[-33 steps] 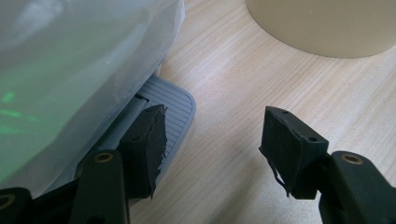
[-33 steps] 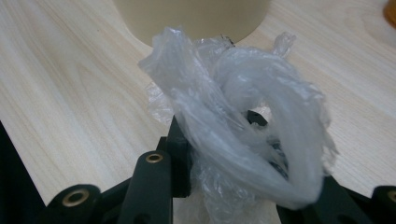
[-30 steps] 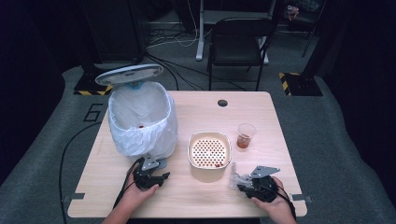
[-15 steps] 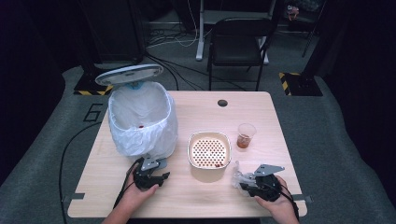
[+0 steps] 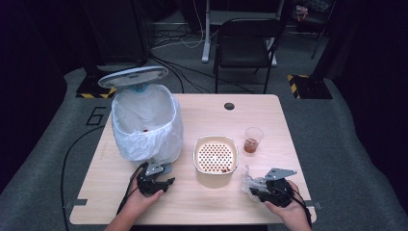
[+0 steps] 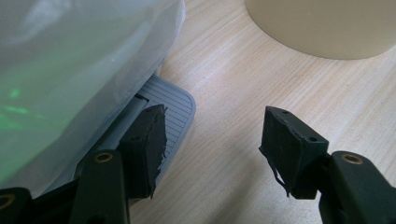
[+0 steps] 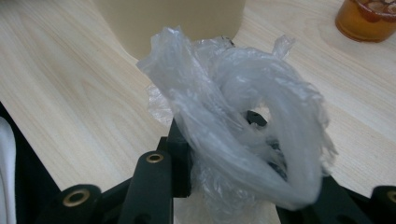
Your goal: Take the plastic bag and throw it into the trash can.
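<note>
A crumpled clear plastic bag bulges out of my right gripper, whose jaws are shut on it. In the high view this gripper lies low at the table's front right, with the bag at its tip. My left gripper rests at the front left, just before the white-lined bin. Its jaws stand apart over bare wood with nothing between them. The left jaw hangs over the bin's grey foot pedal.
The bin's lid stands raised behind it. A beige perforated bowl sits mid-table between the grippers. A clear cup of brownish liquid stands to its right. A black chair is beyond the far edge.
My right gripper has drifted slightly to the right with the bag still in it. The left gripper has stayed put.
</note>
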`<action>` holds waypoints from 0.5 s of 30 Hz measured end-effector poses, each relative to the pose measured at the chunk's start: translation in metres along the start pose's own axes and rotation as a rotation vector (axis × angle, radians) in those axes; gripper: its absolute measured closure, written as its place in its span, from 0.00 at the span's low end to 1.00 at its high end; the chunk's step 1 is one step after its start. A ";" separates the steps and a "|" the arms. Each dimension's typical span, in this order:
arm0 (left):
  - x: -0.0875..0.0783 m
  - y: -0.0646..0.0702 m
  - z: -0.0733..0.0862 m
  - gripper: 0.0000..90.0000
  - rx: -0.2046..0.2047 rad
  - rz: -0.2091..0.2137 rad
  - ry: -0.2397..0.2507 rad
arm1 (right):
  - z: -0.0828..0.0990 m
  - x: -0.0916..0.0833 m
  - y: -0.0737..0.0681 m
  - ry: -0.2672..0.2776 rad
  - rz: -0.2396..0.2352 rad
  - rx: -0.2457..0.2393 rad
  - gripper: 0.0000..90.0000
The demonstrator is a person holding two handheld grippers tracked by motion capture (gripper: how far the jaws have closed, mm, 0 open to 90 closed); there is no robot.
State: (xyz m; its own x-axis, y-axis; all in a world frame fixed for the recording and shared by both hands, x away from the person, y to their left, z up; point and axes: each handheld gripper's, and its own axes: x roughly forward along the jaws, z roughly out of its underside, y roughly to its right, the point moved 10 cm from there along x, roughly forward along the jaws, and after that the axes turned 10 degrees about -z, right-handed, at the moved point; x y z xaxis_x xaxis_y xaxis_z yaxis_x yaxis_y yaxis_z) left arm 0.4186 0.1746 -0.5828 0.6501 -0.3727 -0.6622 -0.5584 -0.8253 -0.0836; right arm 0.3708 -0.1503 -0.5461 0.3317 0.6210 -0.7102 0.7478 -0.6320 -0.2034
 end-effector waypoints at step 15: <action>0.001 0.001 -0.001 0.45 -0.011 0.003 0.017 | -0.016 -0.020 -0.003 -0.021 -0.016 0.006 0.74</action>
State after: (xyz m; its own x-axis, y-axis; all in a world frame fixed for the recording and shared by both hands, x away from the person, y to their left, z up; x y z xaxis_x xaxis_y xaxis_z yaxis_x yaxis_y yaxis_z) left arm 0.4195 0.1731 -0.5826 0.6571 -0.3823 -0.6497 -0.5546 -0.8289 -0.0732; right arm 0.3713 -0.1535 -0.5202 0.3072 0.6213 -0.7209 0.7497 -0.6246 -0.2188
